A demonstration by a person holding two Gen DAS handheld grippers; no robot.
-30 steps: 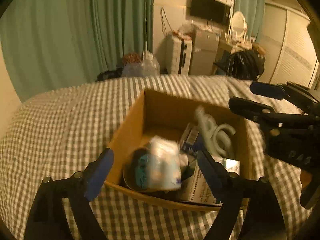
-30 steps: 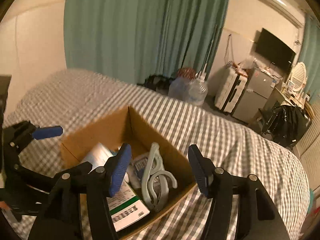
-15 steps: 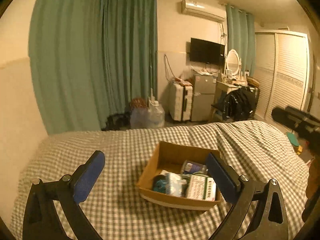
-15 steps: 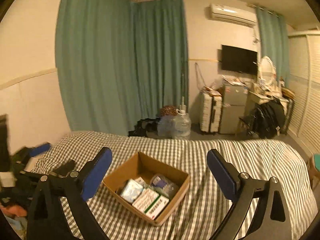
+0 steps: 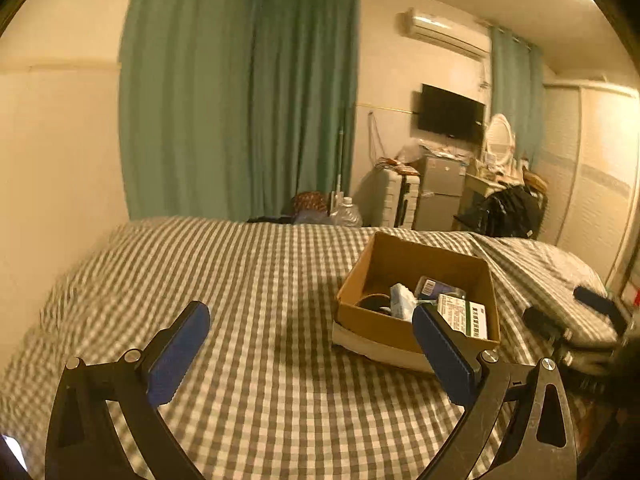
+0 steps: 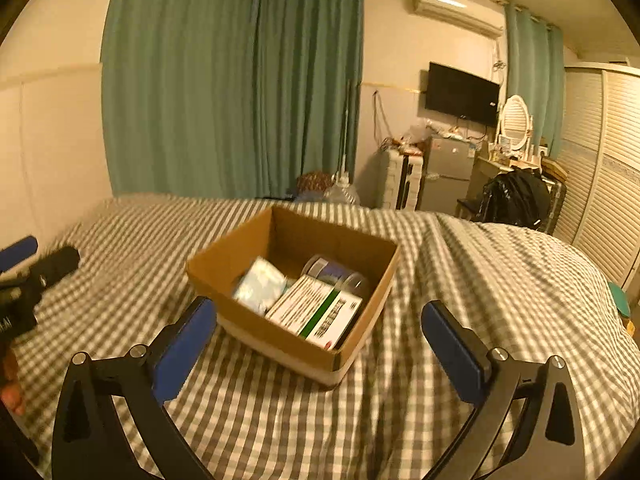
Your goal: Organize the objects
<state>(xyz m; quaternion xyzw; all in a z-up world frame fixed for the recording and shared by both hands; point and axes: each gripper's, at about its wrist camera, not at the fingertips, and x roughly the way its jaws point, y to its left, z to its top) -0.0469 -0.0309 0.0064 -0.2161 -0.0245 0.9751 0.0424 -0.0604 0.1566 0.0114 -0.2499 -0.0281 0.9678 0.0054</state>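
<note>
A brown cardboard box [image 6: 248, 252] [image 5: 360, 280] sits on a bed with a grey checked cover [image 6: 460, 280] [image 5: 240, 280]. Inside lie a white and green carton [image 6: 316, 312] [image 5: 464, 314], a pale tissue pack [image 6: 260, 284] [image 5: 402, 302] and a clear round tub [image 6: 336, 274]. My right gripper [image 6: 314, 344] is open and empty, held just in front of the box. My left gripper [image 5: 310, 354] is open and empty too, standing left of and nearer than the box. Each gripper shows at the other view's edge, the left gripper [image 6: 38, 260] and the right gripper [image 5: 576, 312].
Green curtains [image 6: 240, 80] hang behind the bed. At the back right stand a small fridge [image 6: 448, 176], a white suitcase [image 6: 400, 180], a dark bag on a chair [image 6: 516, 196], a wall television [image 6: 462, 94] and slatted wardrobe doors [image 6: 600, 180]. Water bottles [image 6: 340, 192] stand beyond the bed's far edge.
Both grippers have drawn back and up from the box, which now looks smaller and farther. The left view has swung left, leaving the box at its right. Both jaws stay open.
</note>
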